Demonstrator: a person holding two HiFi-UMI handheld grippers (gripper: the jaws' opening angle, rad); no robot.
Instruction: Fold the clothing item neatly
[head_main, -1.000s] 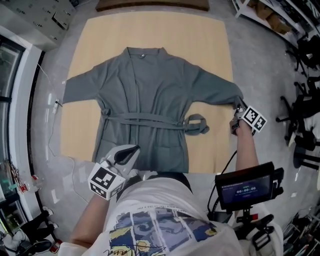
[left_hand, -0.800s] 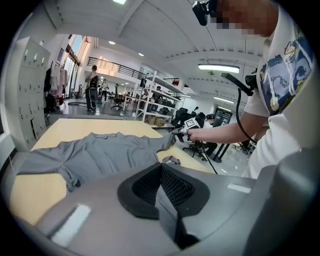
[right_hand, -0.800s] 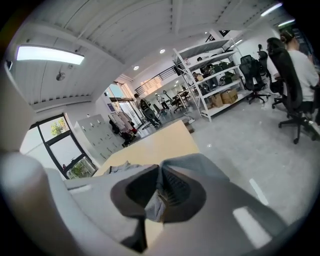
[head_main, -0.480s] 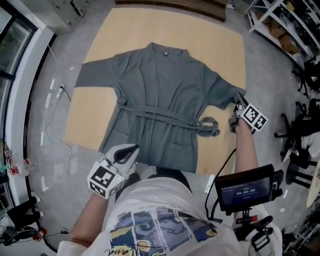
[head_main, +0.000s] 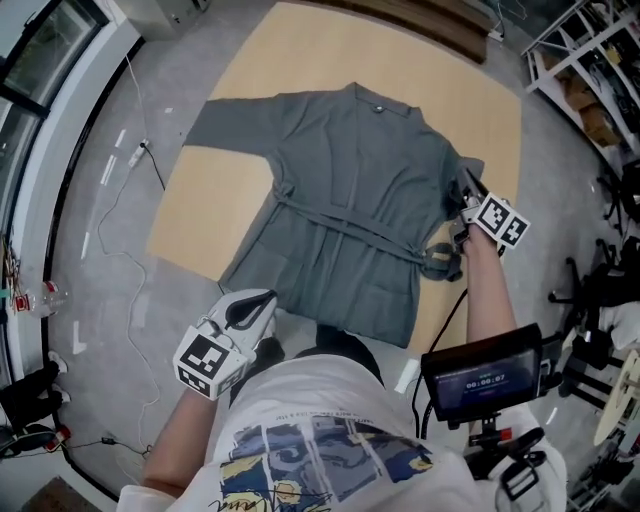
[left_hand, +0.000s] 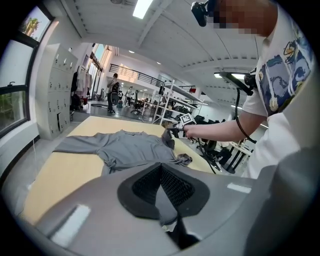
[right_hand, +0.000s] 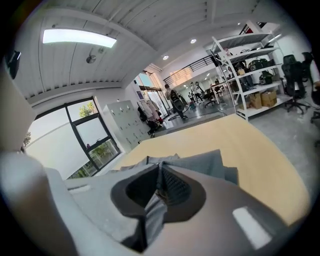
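Observation:
A grey robe (head_main: 350, 190) lies face up on a tan board (head_main: 220, 200), its belt (head_main: 350, 225) tied across the waist. My right gripper (head_main: 462, 183) is shut on the end of the right sleeve, which is lifted and drawn in over the robe's right shoulder. In the right gripper view grey cloth (right_hand: 200, 162) runs out from between the closed jaws of my right gripper (right_hand: 159, 182). My left gripper (head_main: 268, 296) sits at the robe's lower hem near its left corner. In the left gripper view my left gripper (left_hand: 161, 172) is shut with a strip of grey fabric pinched in it.
The board lies on a grey floor. A white cable (head_main: 120, 260) and power strip (head_main: 138, 155) trail at the left. A screen on a stand (head_main: 485, 370) is beside my right arm. Shelving (head_main: 590, 70) and chairs stand at the right.
The right gripper has carried the sleeve end from flat out at the side in toward the robe's body. The left gripper stays at the hem. The head view has swung, so the board looks tilted.

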